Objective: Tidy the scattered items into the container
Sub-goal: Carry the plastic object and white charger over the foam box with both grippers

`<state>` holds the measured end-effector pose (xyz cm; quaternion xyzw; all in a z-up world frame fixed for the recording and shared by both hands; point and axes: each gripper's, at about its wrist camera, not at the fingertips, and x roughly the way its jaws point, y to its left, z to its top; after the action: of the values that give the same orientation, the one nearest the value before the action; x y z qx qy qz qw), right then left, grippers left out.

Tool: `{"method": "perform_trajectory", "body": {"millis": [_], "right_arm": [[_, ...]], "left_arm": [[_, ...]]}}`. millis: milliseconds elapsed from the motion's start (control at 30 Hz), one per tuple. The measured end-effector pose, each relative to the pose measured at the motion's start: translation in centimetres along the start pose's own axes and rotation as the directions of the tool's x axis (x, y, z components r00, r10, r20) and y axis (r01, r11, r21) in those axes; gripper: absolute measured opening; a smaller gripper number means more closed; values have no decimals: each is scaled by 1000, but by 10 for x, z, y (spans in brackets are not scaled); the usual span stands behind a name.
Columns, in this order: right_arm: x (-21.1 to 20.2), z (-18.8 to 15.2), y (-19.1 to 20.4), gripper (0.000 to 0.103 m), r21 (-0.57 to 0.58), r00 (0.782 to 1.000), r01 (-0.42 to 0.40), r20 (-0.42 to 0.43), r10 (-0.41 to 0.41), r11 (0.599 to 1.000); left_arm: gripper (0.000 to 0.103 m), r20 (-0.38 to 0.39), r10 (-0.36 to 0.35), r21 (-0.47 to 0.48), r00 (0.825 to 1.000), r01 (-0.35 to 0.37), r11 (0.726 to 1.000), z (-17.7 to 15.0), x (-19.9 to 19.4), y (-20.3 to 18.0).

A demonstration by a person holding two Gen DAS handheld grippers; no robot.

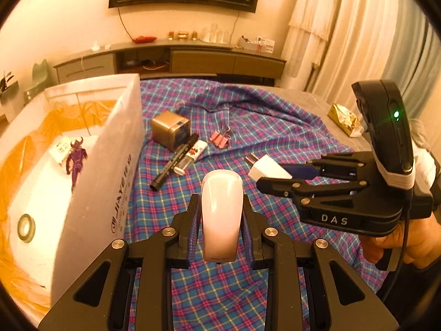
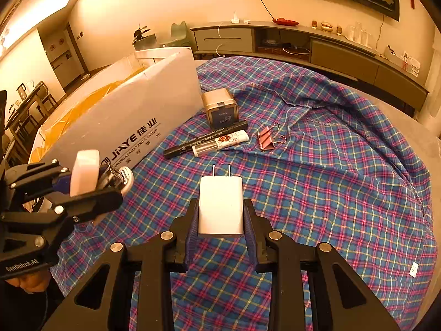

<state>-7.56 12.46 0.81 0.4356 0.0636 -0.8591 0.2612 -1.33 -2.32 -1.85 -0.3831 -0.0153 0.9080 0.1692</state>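
Though partly hidden, "JiAYE" box (image 2: 132,127) lettering.

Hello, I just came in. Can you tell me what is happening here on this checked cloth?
A person is tidying small things into the white box, with a gripper in each hand. The left gripper is shut on a pale pink stapler, and the right gripper is shut on a white charger plug; both are held above the checked cloth. A small gold tin, a black marker, a clear tube and pink binder clips lie on the cloth beside the box.
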Motion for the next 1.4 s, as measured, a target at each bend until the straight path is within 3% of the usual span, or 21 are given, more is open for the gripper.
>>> {"method": "perform_trajectory", "body": {"millis": [900,1400], "right_arm": [[-67,-14,56,32,26,993,-34,113,31,999],[-102,8,98,32,-31,986,-39,162,44,999]], "left_arm": [[28,140,5,-43,990,1,999,12,-78,10],[28,232,12,-93,973,10,996,15,-123,29]]}}
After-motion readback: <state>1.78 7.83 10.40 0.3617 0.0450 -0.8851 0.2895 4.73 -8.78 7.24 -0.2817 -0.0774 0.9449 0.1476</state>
